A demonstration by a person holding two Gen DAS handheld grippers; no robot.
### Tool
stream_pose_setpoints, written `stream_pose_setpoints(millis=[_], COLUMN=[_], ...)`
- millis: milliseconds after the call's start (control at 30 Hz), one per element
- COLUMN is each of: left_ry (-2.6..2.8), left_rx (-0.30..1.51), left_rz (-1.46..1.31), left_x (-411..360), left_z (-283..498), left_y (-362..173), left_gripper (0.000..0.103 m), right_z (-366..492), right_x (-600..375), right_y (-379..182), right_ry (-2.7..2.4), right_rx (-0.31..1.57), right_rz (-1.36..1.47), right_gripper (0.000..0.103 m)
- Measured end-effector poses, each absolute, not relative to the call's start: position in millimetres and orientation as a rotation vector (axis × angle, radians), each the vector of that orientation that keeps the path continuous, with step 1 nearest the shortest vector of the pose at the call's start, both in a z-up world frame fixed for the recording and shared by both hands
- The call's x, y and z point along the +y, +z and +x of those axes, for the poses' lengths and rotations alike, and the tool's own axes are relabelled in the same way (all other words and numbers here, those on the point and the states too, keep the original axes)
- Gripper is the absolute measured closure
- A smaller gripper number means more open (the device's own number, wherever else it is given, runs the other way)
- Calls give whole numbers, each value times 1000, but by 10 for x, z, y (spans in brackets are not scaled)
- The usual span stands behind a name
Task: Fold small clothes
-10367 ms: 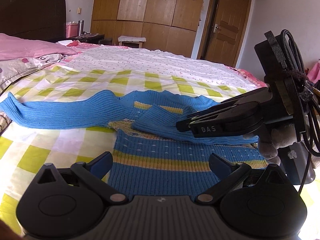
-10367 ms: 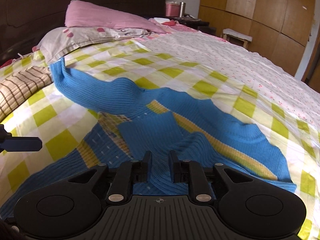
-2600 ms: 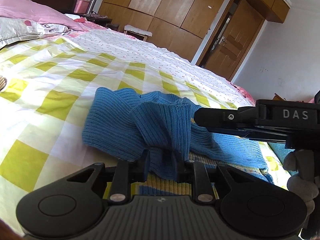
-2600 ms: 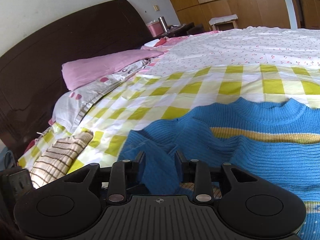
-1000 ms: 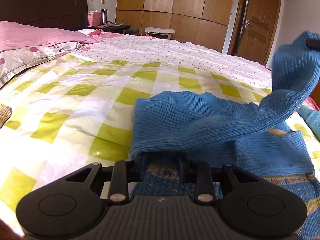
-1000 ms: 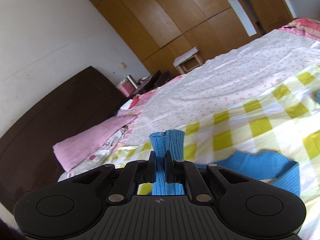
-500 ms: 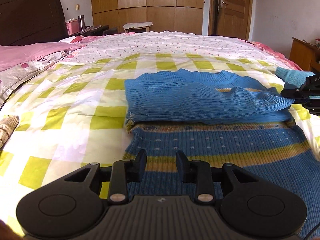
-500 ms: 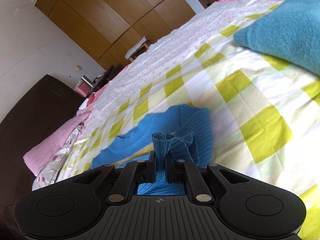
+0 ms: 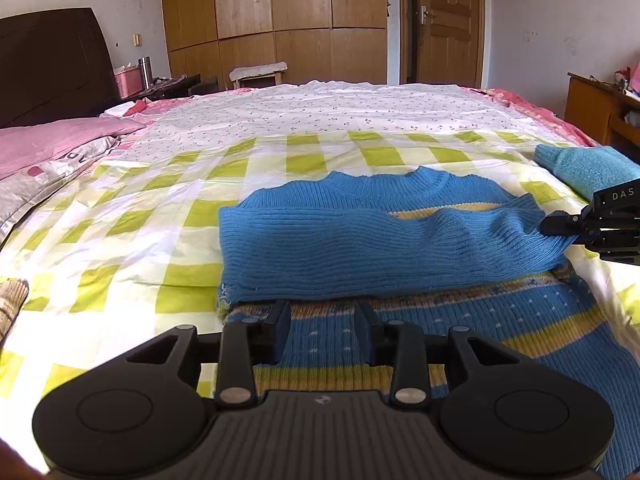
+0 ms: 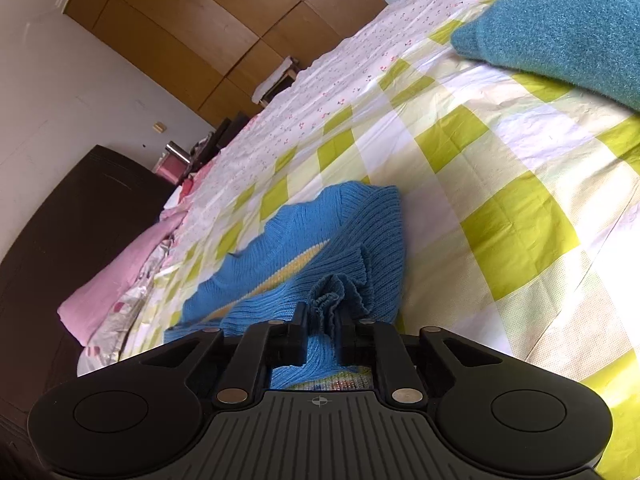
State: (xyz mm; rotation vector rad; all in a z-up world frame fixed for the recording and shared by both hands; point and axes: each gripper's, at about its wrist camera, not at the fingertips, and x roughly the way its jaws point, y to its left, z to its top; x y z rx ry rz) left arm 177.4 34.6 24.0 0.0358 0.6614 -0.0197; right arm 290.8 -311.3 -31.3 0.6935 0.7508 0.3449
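Observation:
A blue knit sweater (image 9: 360,240) with yellow stripes lies flat on the checked bed cover (image 9: 120,240). One sleeve is folded across its chest towards the right. My left gripper (image 9: 322,312) hovers over the striped lower body; its jaws are opening and nothing is between them. My right gripper (image 9: 560,232) is at the sweater's right edge. In the right wrist view the right gripper (image 10: 323,316) has the bunched sleeve cuff (image 10: 332,292) between its pads, and the jaws are closing on it, low over the sweater (image 10: 360,232).
A folded teal garment (image 9: 584,168) lies on the bed just past the right gripper, also seen as the teal garment (image 10: 560,24). Pink pillows (image 9: 48,144) line the left side. A brown striped cloth (image 9: 12,296) sits at the left edge.
The right gripper brought the lifted sleeve down and across onto the sweater's right side. The left gripper let go of the shoulder fold and drew back over the lower body.

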Motion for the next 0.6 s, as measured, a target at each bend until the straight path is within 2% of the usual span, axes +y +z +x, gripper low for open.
stream_pose_setpoints(millis=[267,300,433,500,600], left_ry=[-15,-8,9,3,-15], left_rx=[594,598,672,698,701], left_rz=[-13,-20,-19,-12,6], left_x=[428,450,522,550,582], left_z=[1921,1951,2057,2047,1997], left_y=[282,257,81,11,-7], left_gripper=[62,62,62,62,62], right_z=[2803,2817,2980,2943,2914], right_x=[-3046,-3034,-2961,-2947,-2953], right_y=[101,83,-221,-274,-239], right_ry=[416,407,331,332,353], right_rx=[496,498,698,725,729], right_rz=[606,589,513,498,508], right_gripper=[94,94,90,90,78])
